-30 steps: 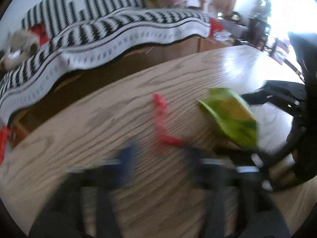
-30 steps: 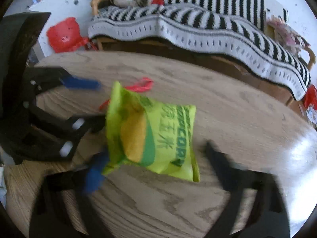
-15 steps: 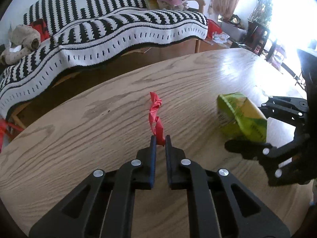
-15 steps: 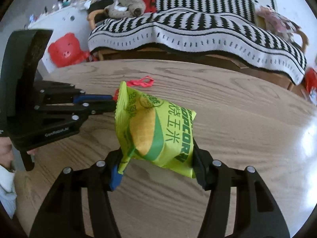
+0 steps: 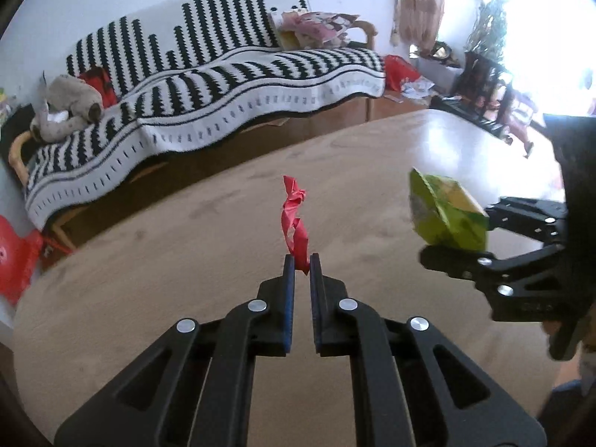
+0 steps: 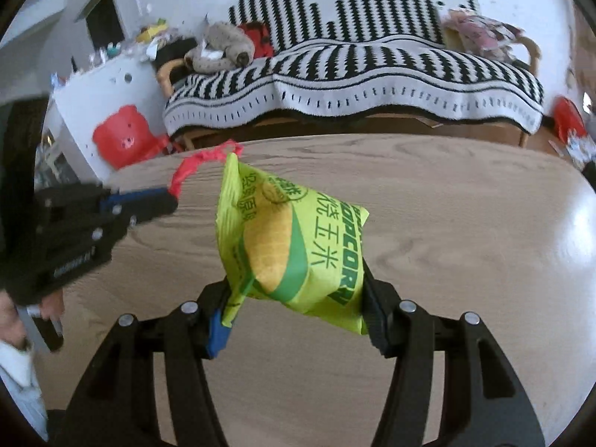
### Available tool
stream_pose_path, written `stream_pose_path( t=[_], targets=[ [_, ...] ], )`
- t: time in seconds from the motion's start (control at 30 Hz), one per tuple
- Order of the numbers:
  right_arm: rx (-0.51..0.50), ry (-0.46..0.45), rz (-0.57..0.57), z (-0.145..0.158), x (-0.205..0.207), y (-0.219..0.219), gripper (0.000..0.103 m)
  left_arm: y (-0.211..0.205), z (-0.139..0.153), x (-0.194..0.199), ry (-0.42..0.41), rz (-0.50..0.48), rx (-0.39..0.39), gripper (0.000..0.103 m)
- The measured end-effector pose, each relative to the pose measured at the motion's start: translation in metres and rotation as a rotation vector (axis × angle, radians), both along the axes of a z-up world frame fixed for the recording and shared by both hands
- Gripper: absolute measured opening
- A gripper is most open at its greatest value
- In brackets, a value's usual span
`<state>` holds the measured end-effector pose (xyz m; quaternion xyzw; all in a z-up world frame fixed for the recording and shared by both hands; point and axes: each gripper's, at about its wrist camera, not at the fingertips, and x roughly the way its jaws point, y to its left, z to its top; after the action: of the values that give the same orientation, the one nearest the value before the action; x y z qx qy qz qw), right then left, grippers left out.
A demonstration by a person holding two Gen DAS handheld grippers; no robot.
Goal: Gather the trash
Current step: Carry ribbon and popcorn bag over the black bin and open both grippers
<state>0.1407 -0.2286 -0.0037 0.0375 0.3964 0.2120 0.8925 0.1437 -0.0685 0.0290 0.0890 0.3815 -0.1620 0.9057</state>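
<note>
While the left gripper [image 5: 301,266] pinches the lower end of a twisted red wrapper strip [image 5: 293,216], lifted above the middle of the wooden table [image 5: 156,260], the right gripper [image 6: 298,320] is clamped on a green popcorn bag [image 6: 294,246], held off the table towards its right edge, apart from the strip

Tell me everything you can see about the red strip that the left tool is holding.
The red strip is a thin, crumpled, twisted ribbon of what looks like plastic film, bright red and slightly glossy. Its lower end is pinched between the blue-padded fingers of the left tool, which is shut on it. From there it rises, kinked, above the wooden table; it appears lifted clear. In the right wrist view its far end curls into a small loop beside the green popcorn bag; contact cannot be told.
</note>
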Motion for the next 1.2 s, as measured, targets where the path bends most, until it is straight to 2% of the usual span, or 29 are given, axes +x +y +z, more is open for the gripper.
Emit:
stream_pose_path(
  t=[0.17, 0.3, 0.43, 0.53, 0.67, 0.77, 0.9, 1.03, 1.13, 1.2],
  targets=[
    [0.020, -0.006, -0.065, 0.008, -0.058, -0.030, 0.057, -0.027, 0.021, -0.066, -0.025, -0.030, -0.009, 0.007],
    [0.020, -0.047, -0.100, 0.030, -0.110, -0.061, 0.057, -0.053, 0.040, -0.108, -0.045, -0.055, -0.005, 0.007],
    [0.027, -0.088, -0.142, 0.053, -0.154, -0.098, 0.057, -0.101, 0.059, -0.155, -0.072, -0.145, 0.021, 0.007],
    [0.061, -0.085, -0.185, 0.063, -0.184, -0.133, 0.057, -0.134, 0.064, -0.180, -0.072, -0.203, 0.025, 0.007],
    [0.051, -0.087, -0.247, 0.071, -0.231, -0.179, 0.057, -0.186, 0.062, -0.220, -0.059, -0.273, 0.028, 0.007],
    [0.030, -0.065, -0.285, 0.066, -0.268, -0.212, 0.057, -0.219, 0.052, -0.249, -0.027, -0.313, 0.026, 0.007],
    [0.047, 0.023, -0.330, 0.034, -0.311, -0.257, 0.058, -0.256, 0.022, -0.277, 0.056, -0.368, 0.048, 0.007],
    [0.066, 0.177, -0.329, -0.031, -0.341, -0.283, 0.058, -0.293, -0.037, -0.298, 0.202, -0.452, 0.100, 0.007],
    [0.112, 0.278, -0.361, -0.082, -0.352, -0.301, 0.058, -0.317, -0.088, -0.299, 0.317, -0.493, 0.168, 0.007],
    [0.147, 0.336, -0.383, -0.114, -0.353, -0.311, 0.058, -0.324, -0.108, -0.294, 0.353, -0.498, 0.206, 0.007]
  ],
)
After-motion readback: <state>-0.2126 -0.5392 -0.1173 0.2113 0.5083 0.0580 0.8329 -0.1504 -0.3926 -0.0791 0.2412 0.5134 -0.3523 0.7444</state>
